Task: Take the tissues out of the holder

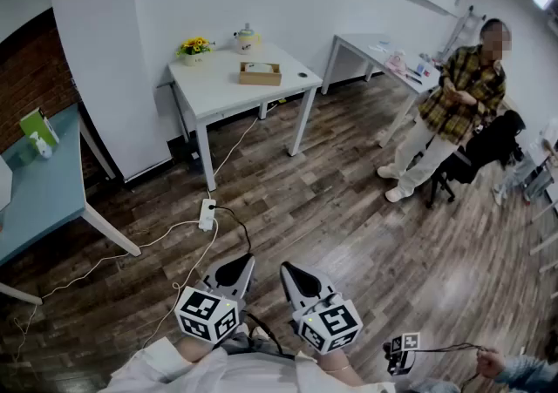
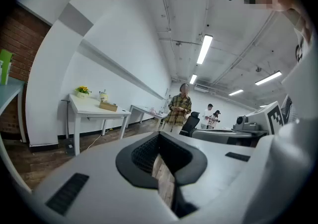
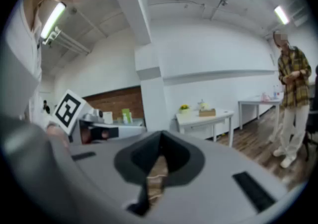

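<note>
The tissue holder [image 1: 260,74] is a low wooden box with white tissue showing on top. It stands on a white table [image 1: 218,91] against the far wall. Both grippers hang low near my body, far from it, over the wood floor. My left gripper [image 1: 235,274] has its jaws closed together with nothing between them. My right gripper [image 1: 296,282] beside it looks the same, jaws together and empty. The holder shows small and distant in the left gripper view [image 2: 108,107] and in the right gripper view [image 3: 207,112], beyond each gripper's jaws [image 2: 160,136] [image 3: 160,136].
A flower pot [image 1: 193,49] and a teapot [image 1: 248,38] share the white table. A power strip [image 1: 207,213] and its cables lie on the floor between me and it. A person in a plaid shirt [image 1: 453,104] stands at the right by a second table [image 1: 375,47] and a black chair [image 1: 484,147].
</note>
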